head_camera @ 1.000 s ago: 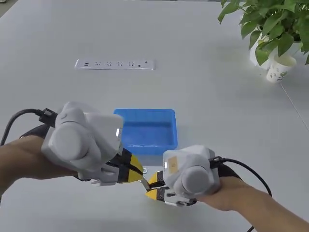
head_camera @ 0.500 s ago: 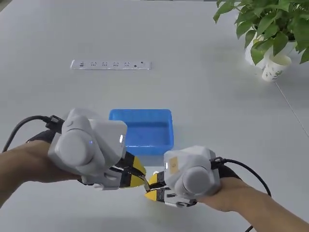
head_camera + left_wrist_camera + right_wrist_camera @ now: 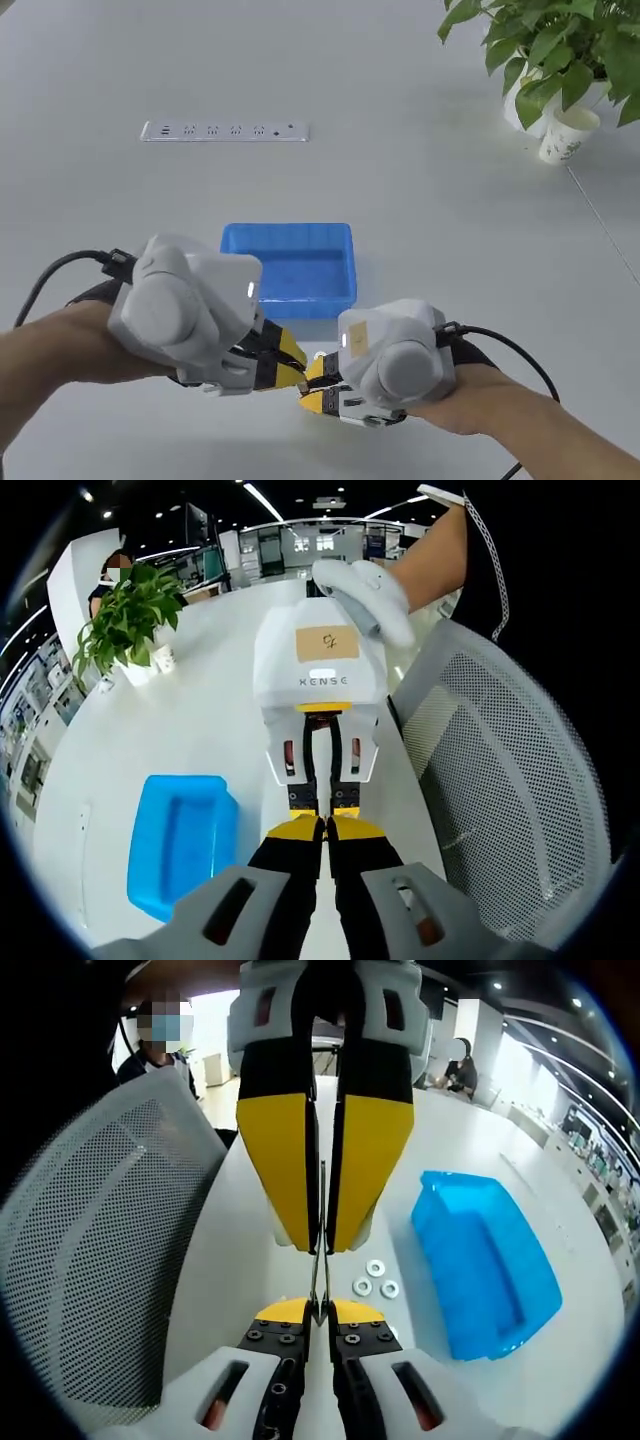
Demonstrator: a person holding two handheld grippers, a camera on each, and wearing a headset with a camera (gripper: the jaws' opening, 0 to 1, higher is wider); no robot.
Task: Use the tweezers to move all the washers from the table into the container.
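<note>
My two grippers meet tip to tip in front of the blue container (image 3: 290, 240). Thin metal tweezers (image 3: 321, 1245) run between them. The left gripper (image 3: 296, 364) has its yellow jaws closed on the tweezers' far part; it faces me as the left gripper (image 3: 323, 1175) in the right gripper view. The right gripper (image 3: 318, 1311) is shut on the tweezers' near end and shows as the right gripper (image 3: 314, 384) in the head view. Three washers (image 3: 375, 1279) lie on the table beside the container (image 3: 485, 1260). The left gripper (image 3: 325, 828) is shut, close against the right gripper (image 3: 321, 798).
A white power strip (image 3: 225, 131) lies beyond the container. A potted plant (image 3: 545, 50) and a paper cup (image 3: 562, 135) stand at the far right. A mesh chair back (image 3: 100, 1240) is close behind the table edge. Cables trail from both grippers.
The left gripper has edged right and down, closing the gap to the right gripper. The right gripper has stayed put. The head camera has shifted a little.
</note>
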